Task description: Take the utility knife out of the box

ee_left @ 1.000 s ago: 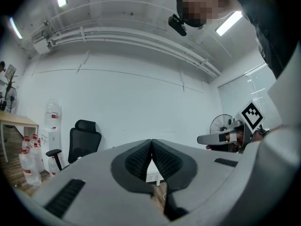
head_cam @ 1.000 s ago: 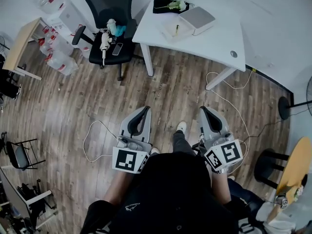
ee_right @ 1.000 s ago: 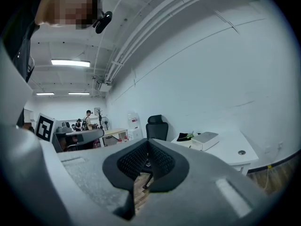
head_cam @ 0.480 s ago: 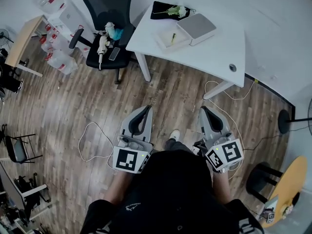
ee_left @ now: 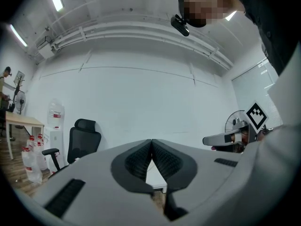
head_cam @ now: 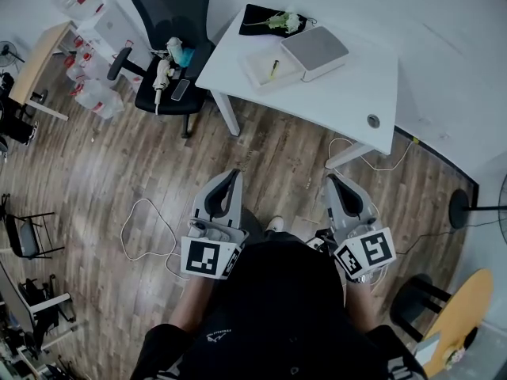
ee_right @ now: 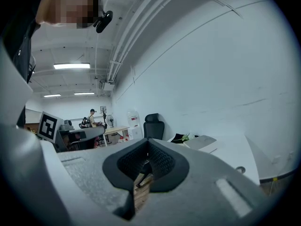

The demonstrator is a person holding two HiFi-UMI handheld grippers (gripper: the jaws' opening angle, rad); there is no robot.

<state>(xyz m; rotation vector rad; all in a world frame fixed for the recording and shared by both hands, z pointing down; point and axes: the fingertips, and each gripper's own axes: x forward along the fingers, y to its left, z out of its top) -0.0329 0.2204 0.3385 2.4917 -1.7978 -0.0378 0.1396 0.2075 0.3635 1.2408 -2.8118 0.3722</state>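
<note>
The box stands open on the white table at the top of the head view: a shallow white tray with the small yellow utility knife lying in it, and a grey lid beside it. Both grippers are held out level over the wooden floor, well short of the table. My left gripper is shut and empty; its jaws meet in the left gripper view. My right gripper is also shut with nothing in it. The box shows far ahead in the right gripper view.
A black office chair with small items on its seat stands left of the table. A black cloth with flowers lies behind the box. Water bottles, a wooden desk and floor cables are at the left; a fan stand is at the right.
The table, box and chair have drifted lower and leftward in the head view as the person walks toward them. Both grippers keep their pose, shut.
</note>
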